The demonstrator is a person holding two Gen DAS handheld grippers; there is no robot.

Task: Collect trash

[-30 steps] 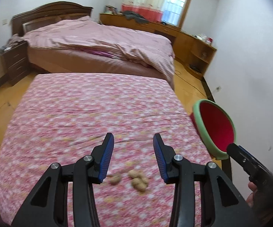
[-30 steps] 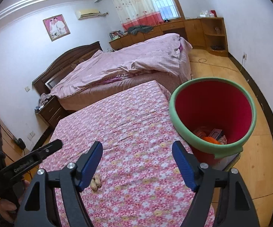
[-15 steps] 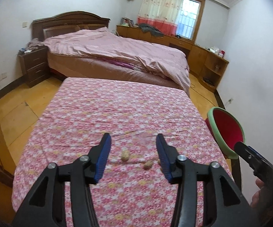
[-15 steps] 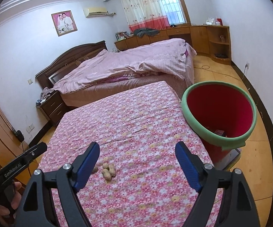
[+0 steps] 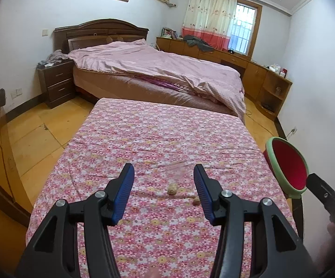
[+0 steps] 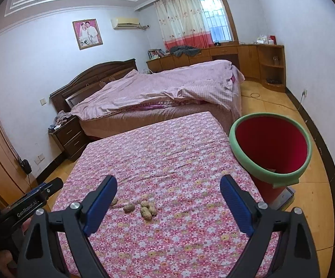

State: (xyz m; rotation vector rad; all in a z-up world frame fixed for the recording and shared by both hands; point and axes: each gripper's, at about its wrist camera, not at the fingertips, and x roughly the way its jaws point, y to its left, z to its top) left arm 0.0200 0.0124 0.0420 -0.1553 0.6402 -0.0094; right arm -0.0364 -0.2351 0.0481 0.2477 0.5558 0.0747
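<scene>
Several peanut shells point(image 6: 147, 209) lie in a small group on the pink floral tablecloth point(image 6: 167, 157). One shell point(image 5: 172, 188) shows between my left fingers in the left wrist view, another point(image 5: 196, 200) beside the right finger. My left gripper point(image 5: 164, 191) is open and empty, held above and short of the shells. My right gripper point(image 6: 168, 205) is open wide and empty, also short of the shells. A red bin with a green rim point(image 6: 270, 149) stands off the table's right edge; it also shows in the left wrist view point(image 5: 288, 166).
A bed with a pink quilt point(image 5: 158, 69) stands just behind the table. A dark nightstand point(image 5: 56, 82) is at the left, wooden cabinets point(image 5: 248, 67) along the far wall. Wooden floor point(image 6: 315, 190) surrounds the table and bin.
Both grippers have pulled back and tilted up from the table. The shells and bin now look smaller and farther away. Both jaws stayed open.
</scene>
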